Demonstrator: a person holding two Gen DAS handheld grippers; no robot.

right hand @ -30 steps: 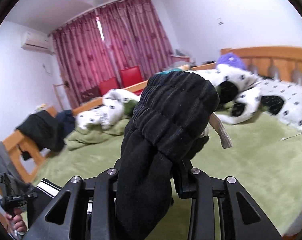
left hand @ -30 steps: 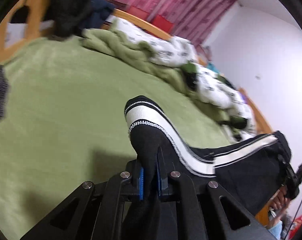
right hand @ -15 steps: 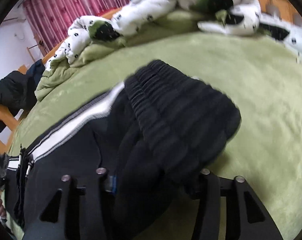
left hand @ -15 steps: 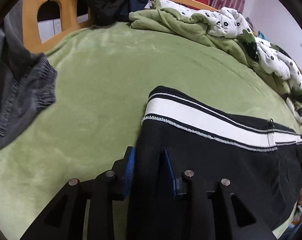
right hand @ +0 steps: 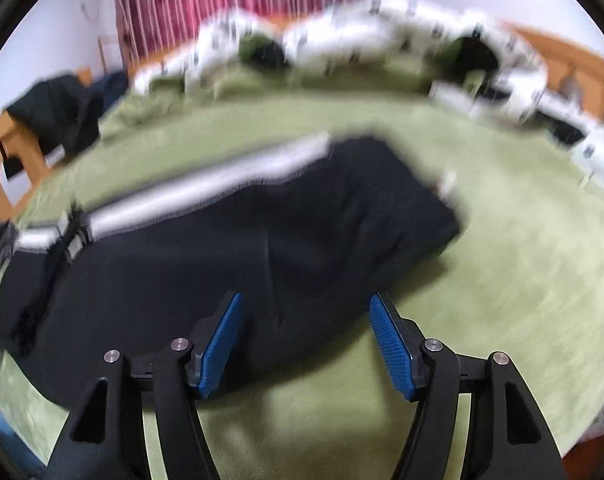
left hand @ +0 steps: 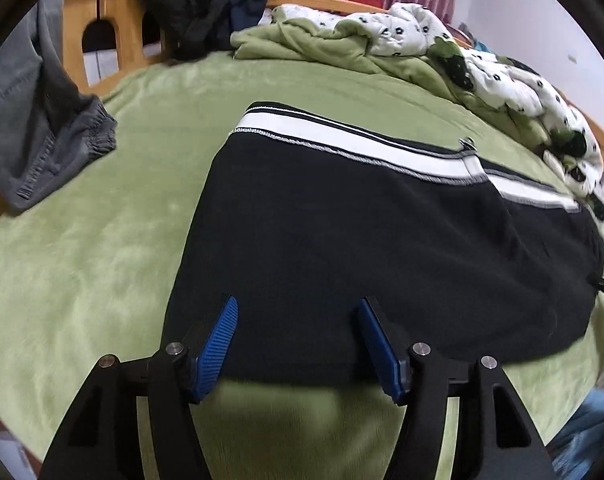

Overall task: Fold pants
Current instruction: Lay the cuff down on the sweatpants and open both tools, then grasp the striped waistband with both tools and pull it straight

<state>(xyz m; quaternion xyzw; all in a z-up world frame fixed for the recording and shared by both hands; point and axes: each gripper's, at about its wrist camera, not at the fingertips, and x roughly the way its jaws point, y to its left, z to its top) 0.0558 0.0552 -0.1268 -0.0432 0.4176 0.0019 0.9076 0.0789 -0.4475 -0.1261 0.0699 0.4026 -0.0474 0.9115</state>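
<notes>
Green bed cover point(left hand: 102, 280) carrying black pants point(left hand: 361, 248), laid flat lengthwise, apparently doubled leg on leg. Left gripper point(left hand: 296, 344) and right gripper point(right hand: 305, 340): jaws opening, nothing gripped, over near edge. Remaining: folding across the length.

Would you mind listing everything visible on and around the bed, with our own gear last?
pants: one, black with white side stripe, flat on the bed's middle
blanket: one, green, covering the bed
quilt: one, white-and-green patterned, bunched along the far edge
grey garment: one, at the left edge
dark clothes: a pile, black and navy, on the wooden bed frame
curtains: pink, behind the bed
left gripper: black, blue pads, jaws opening, gripping nothing
right gripper: same, jaws opening, gripping nothing
</notes>
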